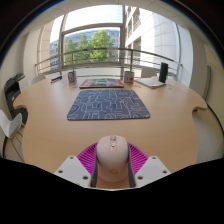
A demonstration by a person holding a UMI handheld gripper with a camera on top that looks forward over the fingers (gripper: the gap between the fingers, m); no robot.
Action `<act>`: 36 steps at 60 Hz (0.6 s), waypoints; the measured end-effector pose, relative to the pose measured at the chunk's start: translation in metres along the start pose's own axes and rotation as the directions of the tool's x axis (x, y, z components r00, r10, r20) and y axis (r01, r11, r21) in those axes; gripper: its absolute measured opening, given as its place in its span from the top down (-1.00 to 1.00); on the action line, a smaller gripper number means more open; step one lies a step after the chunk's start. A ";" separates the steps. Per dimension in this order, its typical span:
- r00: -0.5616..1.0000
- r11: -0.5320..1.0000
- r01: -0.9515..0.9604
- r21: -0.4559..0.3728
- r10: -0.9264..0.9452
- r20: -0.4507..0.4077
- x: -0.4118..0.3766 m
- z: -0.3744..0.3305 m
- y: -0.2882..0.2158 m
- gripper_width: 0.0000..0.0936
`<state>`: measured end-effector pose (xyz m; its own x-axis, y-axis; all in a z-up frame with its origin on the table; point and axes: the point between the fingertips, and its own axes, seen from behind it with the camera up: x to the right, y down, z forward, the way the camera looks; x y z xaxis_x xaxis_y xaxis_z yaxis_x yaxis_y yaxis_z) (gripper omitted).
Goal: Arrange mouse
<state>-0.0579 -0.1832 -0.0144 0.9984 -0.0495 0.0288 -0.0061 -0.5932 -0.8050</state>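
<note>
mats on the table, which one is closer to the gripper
The dark grey-blue mat, lying just beyond the mouse that sits between the fingers of the hand-held gripper. The other mat, with red in it, lies farther off toward the window.

ahead of the gripper (112, 172) the table (45, 125) lies bare up to the near edge of the dark mat (109, 104). bare lanes run along both sides of the mat. at the far edge stand a second mat (102, 84), a speaker (164, 72) and small items, blocking passage there.
</note>
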 end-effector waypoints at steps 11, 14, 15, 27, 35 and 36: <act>0.998 0.998 -0.048 -0.048 0.049 0.025 -0.001 -0.004 -0.006 0.14; 0.999 0.999 -0.037 -0.026 0.038 0.028 0.001 -0.010 -0.022 0.14; 0.999 1.000 -0.024 -0.015 0.025 0.029 0.001 -0.012 -0.030 0.14; 0.995 0.975 -0.014 0.224 -0.009 0.103 -0.007 -0.013 -0.198 0.14; 0.992 0.946 -0.019 0.325 -0.022 0.121 -0.008 0.033 -0.283 0.15; 0.992 0.945 -0.021 0.325 -0.020 0.124 -0.009 0.043 -0.287 0.15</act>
<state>-0.0627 0.0216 0.1907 0.9976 0.0624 -0.0286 -0.0087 -0.2984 -0.9544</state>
